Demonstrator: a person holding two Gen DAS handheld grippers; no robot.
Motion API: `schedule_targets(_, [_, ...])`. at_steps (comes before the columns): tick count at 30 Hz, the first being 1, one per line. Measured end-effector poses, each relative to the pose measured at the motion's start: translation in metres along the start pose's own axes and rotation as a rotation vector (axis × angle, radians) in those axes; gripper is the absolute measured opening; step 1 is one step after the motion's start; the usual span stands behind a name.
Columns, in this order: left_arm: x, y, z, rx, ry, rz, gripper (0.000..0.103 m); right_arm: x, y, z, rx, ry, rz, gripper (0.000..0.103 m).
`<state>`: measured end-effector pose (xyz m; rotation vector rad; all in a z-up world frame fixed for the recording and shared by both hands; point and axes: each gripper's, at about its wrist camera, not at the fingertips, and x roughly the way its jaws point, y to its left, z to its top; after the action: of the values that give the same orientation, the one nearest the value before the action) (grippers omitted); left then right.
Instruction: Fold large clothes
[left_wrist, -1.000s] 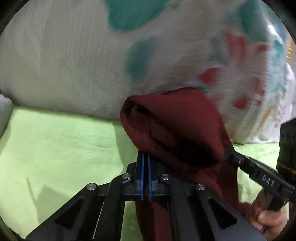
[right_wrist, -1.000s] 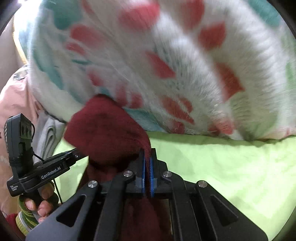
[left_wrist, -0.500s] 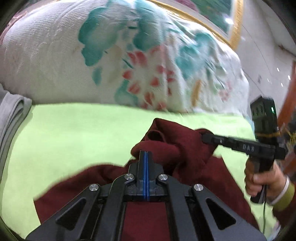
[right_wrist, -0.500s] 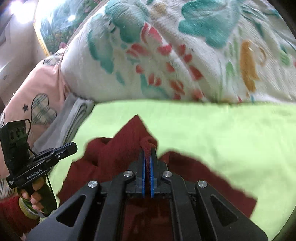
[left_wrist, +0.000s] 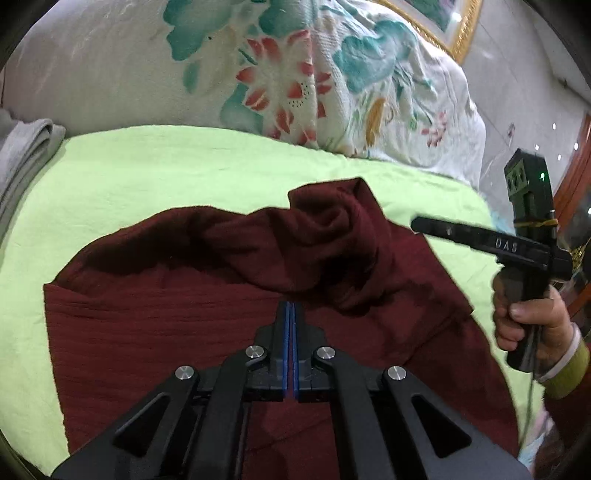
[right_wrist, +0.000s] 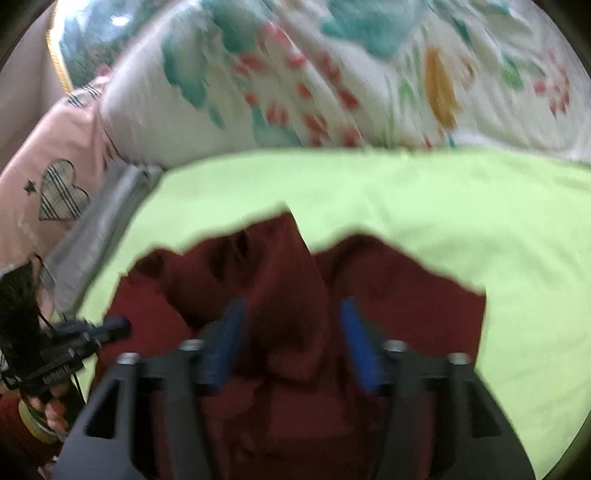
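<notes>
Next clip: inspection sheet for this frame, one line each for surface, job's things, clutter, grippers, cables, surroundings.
Surface: lime green sheet covering the bed.
Job's things: maroon garment lying on the sheet, bunched along its far edge.
Clutter: folded grey cloth at the sheet's left edge.
Grippers: left gripper with jaws closed over the garment; right gripper with jaws apart, garment between them.
Cables: thin cable below the right handle.
Surroundings: floral quilt, pink pillow, gold picture frame.

Right wrist view motion-blurred; garment (right_wrist: 280, 295) edge-cropped
</notes>
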<state>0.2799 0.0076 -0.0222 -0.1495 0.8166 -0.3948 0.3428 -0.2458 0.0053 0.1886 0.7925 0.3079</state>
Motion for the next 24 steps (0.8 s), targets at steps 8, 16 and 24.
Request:
schedule_targets(8, [0.026, 0.012, 0.033, -0.204, 0.074, -0.184, 0.037, 0.066, -0.003, 0.042, 0.069, 0.078, -0.010, 0.037])
schedule_targets(16, [0.047, 0.021, 0.030, -0.337, 0.164, -0.340, 0.050, 0.008, 0.022, 0.015, -0.039, -0.052, 0.146, 0.004])
schedule_targets(24, [0.039, 0.038, 0.013, -0.449, 0.154, -0.441, 0.055, -0.053, 0.082, -0.089, -0.402, 0.020, 0.199, 0.004])
